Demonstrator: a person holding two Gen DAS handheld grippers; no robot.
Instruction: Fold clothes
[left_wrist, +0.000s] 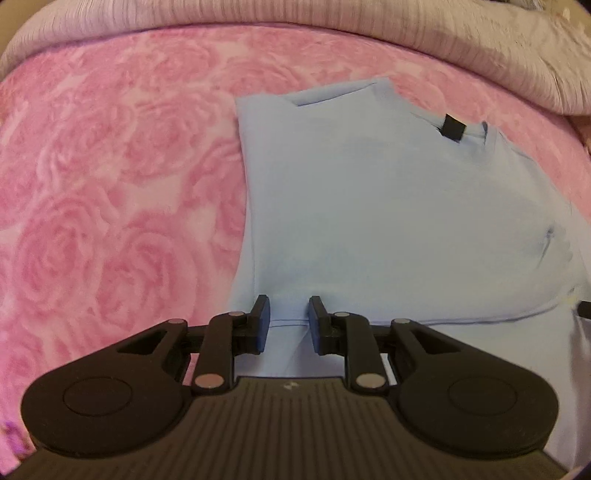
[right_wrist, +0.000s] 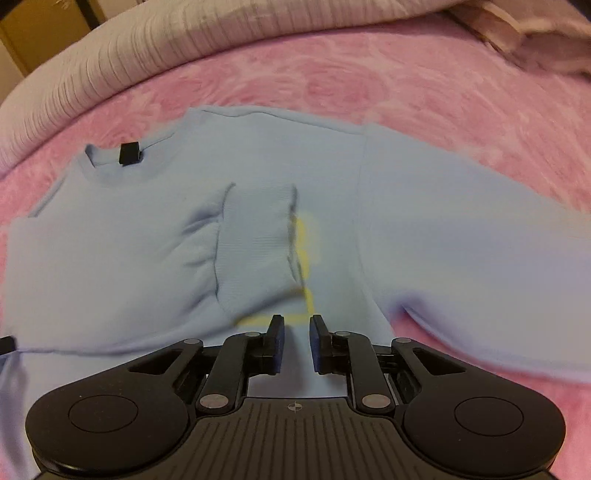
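Left wrist view first: the left gripper (left_wrist: 289, 320) points down at a pale blue sweatshirt (left_wrist: 369, 206) spread on a bed covered by a pink rose-patterned blanket (left_wrist: 110, 184). Its jaws stand a little apart over the near hem of the garment, blue cloth showing in the gap between them; whether the pads actually press on any fabric I cannot tell. A small black tag (left_wrist: 452, 127) sits at the collar, towards the far right. One side of the sweatshirt is folded in, leaving a straight left edge. A ribbed beige cover (left_wrist: 332, 22) is bunched along the far side of the bed.

Right wrist view: the right gripper (right_wrist: 296, 341) hovers over the same sweatshirt (right_wrist: 424, 229), jaws narrowly spread with nothing pinched between them. Just beyond the fingertips lies a yellow print (right_wrist: 306, 251) on the chest, partly covered by a folded-in sleeve whose ribbed cuff (right_wrist: 255, 240) rests across the front. The other sleeve stretches off to the right across the pink blanket (right_wrist: 443, 96). The black tag (right_wrist: 129, 153) marks the neckline at upper left
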